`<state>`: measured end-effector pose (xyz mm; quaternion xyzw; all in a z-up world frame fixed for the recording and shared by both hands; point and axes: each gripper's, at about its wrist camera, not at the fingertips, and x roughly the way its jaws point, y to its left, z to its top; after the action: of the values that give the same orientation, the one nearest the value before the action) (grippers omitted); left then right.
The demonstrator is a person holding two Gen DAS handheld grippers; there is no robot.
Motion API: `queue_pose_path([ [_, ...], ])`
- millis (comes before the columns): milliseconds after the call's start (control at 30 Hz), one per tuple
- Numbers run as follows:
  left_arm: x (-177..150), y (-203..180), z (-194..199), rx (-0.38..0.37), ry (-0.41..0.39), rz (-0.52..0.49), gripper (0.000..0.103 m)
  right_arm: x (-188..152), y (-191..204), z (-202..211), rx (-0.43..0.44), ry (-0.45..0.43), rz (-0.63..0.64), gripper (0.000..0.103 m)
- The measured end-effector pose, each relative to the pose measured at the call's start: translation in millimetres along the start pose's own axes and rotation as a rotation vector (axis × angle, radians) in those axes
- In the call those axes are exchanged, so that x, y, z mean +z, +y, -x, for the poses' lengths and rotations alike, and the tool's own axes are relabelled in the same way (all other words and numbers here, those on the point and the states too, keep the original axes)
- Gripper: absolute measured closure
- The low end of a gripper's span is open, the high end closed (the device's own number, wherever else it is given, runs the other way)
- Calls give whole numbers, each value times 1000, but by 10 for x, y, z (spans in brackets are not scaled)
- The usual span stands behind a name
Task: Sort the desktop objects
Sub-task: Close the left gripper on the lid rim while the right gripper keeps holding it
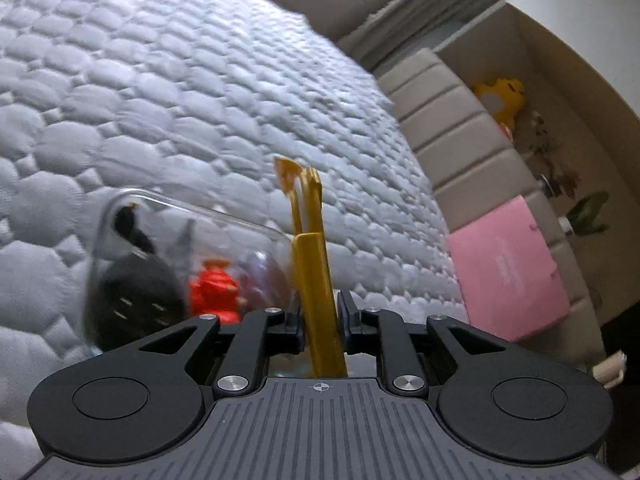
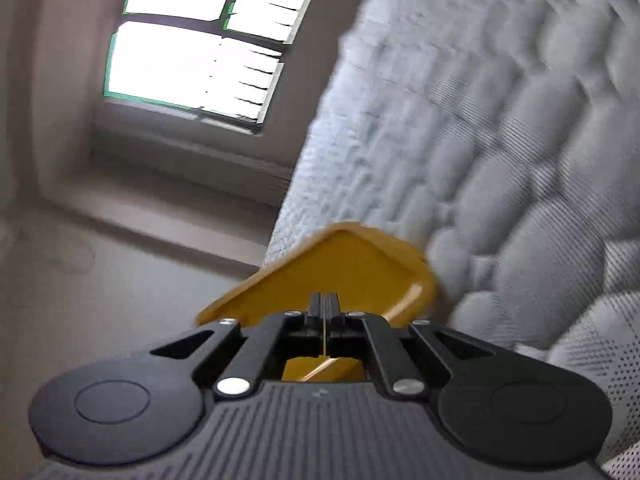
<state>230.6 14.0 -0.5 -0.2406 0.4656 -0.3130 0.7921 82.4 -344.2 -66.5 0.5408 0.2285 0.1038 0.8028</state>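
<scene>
The sorting seems partly done: some small things already lie in the clear box (image 1: 188,264) on the mattress (image 1: 200,100), while the left gripper (image 1: 320,312) clamps a yellow tool (image 1: 316,280) and the right gripper (image 2: 324,312), fingers shut, pinches a yellow piece (image 2: 344,268), both not yet put away.
</scene>
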Motion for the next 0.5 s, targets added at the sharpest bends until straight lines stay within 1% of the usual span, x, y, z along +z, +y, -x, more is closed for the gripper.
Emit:
queue_pose_path([
  [33, 45, 97, -4, -2, 8, 36, 84, 3, 71, 10, -13, -11, 27, 101],
  [67, 65, 203, -8, -13, 17, 74, 84, 7, 142, 19, -27, -21, 55, 95],
  [100, 84, 309, -13, -24, 26, 112, 84, 15, 182, 27, -43, -28, 75, 86],
  [133, 65, 379, -16, -37, 30, 133, 84, 25, 170, 19, -61, -25, 77, 80],
  [167, 45, 447, -19, -50, 33, 152, 83, 32, 135, 0, -77, -17, 67, 68],
  [200, 24, 515, -21, -63, 37, 171, 83, 43, 68, -30, -90, 1, 39, 62],
  [300, -33, 592, -31, -69, 32, 184, 82, 52, -223, -172, -121, 82, -93, 60],
  [367, -18, 611, -47, -71, 35, 189, 81, 13, -370, -277, -134, 108, -132, 58],
  [400, -4, 606, -47, -69, 37, 186, 81, -5, -425, -332, -138, 104, -133, 51],
  [433, 11, 601, -47, -66, 39, 183, 81, -4, -443, -384, -141, 91, -122, 51],
  [500, 50, 584, -41, -56, 43, 169, 81, 41, -371, -492, -172, 57, -49, 58],
])
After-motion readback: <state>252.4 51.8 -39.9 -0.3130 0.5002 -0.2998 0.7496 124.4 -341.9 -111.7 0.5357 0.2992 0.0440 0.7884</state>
